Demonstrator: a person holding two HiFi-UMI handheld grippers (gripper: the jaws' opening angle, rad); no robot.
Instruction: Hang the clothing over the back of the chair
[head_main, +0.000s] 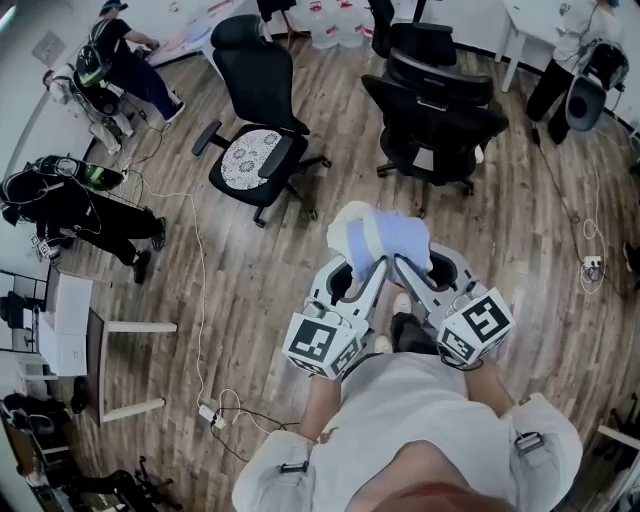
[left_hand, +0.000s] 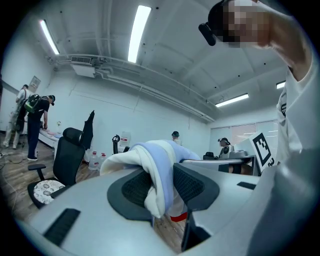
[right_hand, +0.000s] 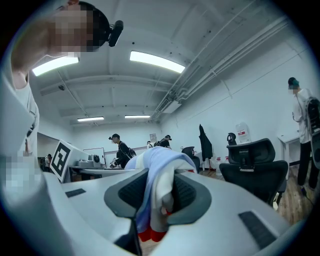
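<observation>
The clothing (head_main: 383, 238) is a white and light-blue bundle held up between both grippers in front of me. My left gripper (head_main: 355, 268) is shut on its left part; in the left gripper view the cloth (left_hand: 159, 167) is pinched between the black pads (left_hand: 136, 189). The right gripper (head_main: 420, 268) is shut on the right part, with folds of the cloth (right_hand: 159, 172) squeezed between its pads (right_hand: 186, 192). A black office chair (head_main: 262, 105) with a patterned seat cushion stands ahead to the left, well beyond the bundle. It also shows as the chair (left_hand: 67, 155) in the left gripper view.
Two more black chairs (head_main: 440, 110) stand ahead to the right, one of them a chair (right_hand: 252, 165) close in the right gripper view. People (head_main: 75, 210) stand at the left and back. A white cable (head_main: 198, 270) runs over the wood floor to a power strip (head_main: 212, 412). A white table (head_main: 62, 325) is at the left.
</observation>
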